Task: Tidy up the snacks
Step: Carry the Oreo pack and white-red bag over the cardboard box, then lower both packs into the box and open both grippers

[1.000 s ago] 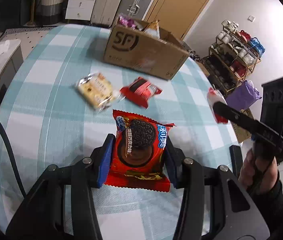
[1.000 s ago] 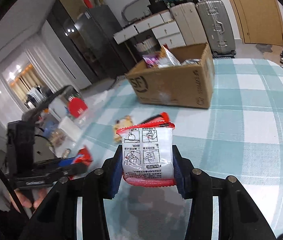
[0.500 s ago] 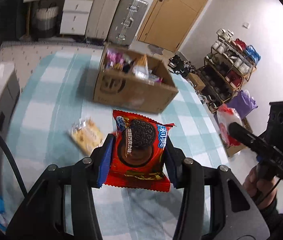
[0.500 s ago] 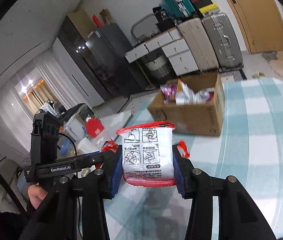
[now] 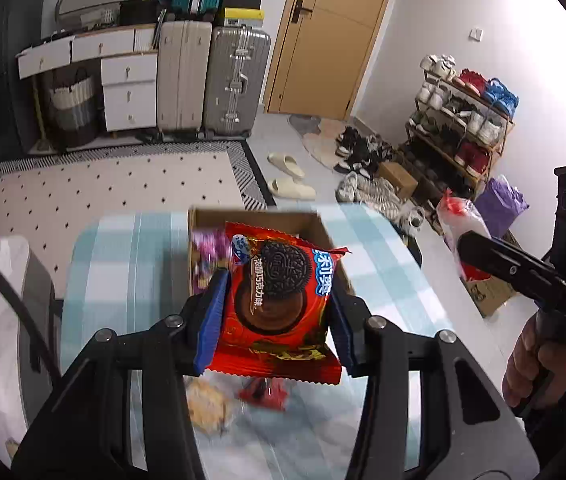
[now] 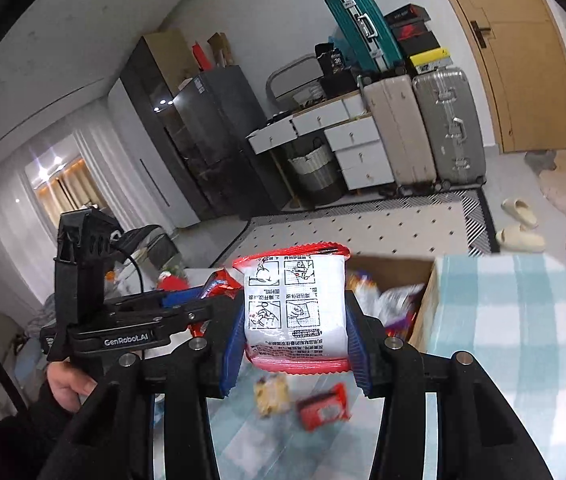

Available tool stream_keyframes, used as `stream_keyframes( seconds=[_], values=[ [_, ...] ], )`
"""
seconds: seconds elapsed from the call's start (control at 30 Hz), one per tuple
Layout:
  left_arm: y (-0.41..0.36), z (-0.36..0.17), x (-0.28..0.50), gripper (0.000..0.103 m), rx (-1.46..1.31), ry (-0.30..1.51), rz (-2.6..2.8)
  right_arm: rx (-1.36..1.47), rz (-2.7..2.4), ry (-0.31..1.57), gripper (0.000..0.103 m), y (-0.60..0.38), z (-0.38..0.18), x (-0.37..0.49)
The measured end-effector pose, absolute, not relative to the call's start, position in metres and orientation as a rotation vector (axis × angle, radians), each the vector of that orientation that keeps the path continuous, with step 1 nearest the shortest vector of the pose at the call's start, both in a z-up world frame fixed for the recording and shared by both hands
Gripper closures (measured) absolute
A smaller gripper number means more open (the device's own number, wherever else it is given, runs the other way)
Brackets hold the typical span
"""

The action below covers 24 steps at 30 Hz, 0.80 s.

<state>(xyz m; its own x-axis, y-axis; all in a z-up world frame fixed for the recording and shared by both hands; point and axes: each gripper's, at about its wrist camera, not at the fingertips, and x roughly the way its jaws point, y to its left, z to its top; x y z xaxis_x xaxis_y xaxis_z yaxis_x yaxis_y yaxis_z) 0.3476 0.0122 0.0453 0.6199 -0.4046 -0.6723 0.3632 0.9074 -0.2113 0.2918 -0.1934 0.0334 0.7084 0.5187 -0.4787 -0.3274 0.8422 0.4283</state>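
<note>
Your left gripper (image 5: pixel 277 300) is clamping a red cookie packet (image 5: pixel 279 300) between its blue pads (image 5: pixel 213 316); the packet is hiding the near wall of the cardboard box (image 5: pixel 255 216) beyond. Your right gripper (image 6: pixel 295 320) is pinching a white red-edged packet (image 6: pixel 295 308), printed side facing you, blocking part of the box (image 6: pixel 391 272). Below, a pale snack (image 6: pixel 271 394) and a red one (image 6: pixel 325 406) are lying blurred on the checked tablecloth (image 6: pixel 507 320), their labels unreadable.
</note>
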Motion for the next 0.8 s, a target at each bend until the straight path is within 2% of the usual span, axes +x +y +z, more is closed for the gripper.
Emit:
stream_keyframes(
  seconds=[0.33,0.8],
  values=[
    [-0.014,0.058,0.457,0.059,-0.043,0.817,-0.395,0.270,0.404,0.670,0.058,-0.198,0.046,0.381],
    [-0.047,-0.025,0.562,0.059,-0.047,0.979,-0.362,0.214,0.331,0.810,0.058,-0.184,-0.032,0.462]
  ],
)
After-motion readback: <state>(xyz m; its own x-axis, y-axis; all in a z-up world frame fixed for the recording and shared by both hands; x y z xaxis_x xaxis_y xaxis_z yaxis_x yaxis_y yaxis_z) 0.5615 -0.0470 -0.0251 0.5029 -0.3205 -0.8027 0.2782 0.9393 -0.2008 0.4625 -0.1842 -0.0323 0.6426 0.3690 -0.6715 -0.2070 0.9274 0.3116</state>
